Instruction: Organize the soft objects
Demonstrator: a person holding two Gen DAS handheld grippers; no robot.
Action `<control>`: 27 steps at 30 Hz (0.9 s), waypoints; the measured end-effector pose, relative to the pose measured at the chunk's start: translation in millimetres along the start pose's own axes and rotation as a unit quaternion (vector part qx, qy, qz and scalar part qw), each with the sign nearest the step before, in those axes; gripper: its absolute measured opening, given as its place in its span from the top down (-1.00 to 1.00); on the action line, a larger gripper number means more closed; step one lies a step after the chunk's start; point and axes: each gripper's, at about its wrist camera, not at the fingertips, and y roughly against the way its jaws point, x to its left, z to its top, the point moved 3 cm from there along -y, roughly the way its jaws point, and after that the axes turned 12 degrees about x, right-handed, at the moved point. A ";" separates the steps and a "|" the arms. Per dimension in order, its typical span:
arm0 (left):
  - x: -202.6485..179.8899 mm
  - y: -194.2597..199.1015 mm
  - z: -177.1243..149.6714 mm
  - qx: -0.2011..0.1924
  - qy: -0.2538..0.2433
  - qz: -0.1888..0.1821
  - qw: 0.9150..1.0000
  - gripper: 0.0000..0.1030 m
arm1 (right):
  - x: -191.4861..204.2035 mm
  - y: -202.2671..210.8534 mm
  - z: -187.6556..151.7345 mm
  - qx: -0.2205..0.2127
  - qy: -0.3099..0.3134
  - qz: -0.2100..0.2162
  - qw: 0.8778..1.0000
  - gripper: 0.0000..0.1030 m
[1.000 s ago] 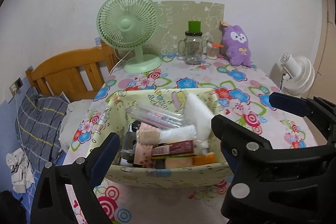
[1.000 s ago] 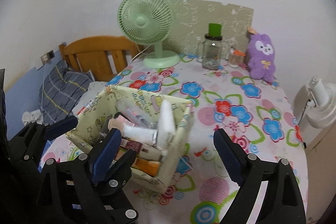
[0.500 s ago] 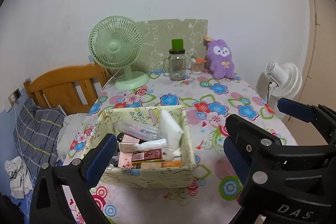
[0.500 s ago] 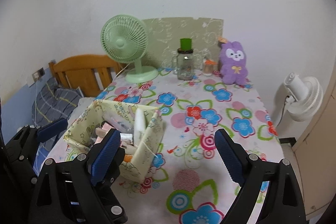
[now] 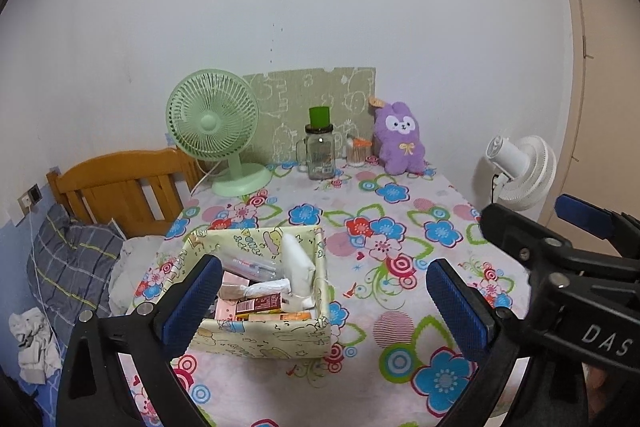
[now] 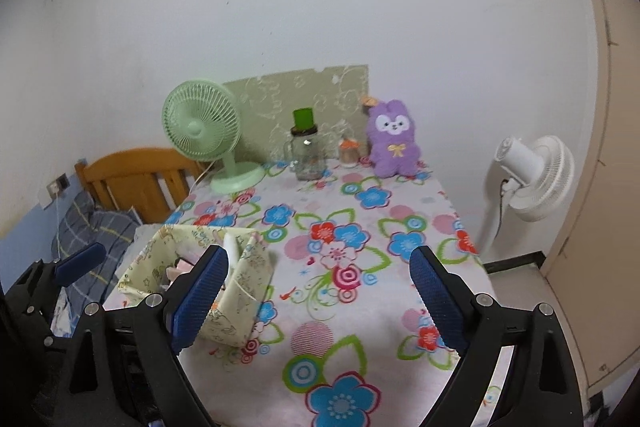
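Left gripper (image 5: 324,291): jaws wide apart, empty, raised over near edge of table.
Right gripper (image 6: 320,291): jaws apart, empty, beside it.
Fabric box (image 5: 256,339): near left, crammed with tubes and packets.
Purple plush (image 5: 400,137): far right, upright against wall.
Step advice: probably plush next; approach low, pinch body, avoid glass jar (image 5: 319,155).
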 end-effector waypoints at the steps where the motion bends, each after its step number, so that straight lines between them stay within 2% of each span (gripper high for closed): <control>1: -1.2 3.2 -0.5 -0.003 0.001 0.000 1.000 -0.99 | -2.3 4.4 -0.7 -0.004 -0.001 -0.003 1.000 -0.85; 4: -4.4 12.2 -2.3 -0.009 0.002 0.002 1.000 -0.99 | -9.4 18.3 -3.3 -0.021 -0.006 -0.010 1.000 -0.91; 11: -3.3 29.2 -11.8 -0.023 0.011 0.009 1.000 -0.99 | -20.7 41.3 -14.7 -0.043 -0.017 -0.025 0.999 -0.92; 27: 10.0 38.9 -21.5 -0.027 0.032 0.016 0.999 -0.99 | -17.5 49.0 -28.2 -0.046 -0.014 -0.024 0.999 -0.93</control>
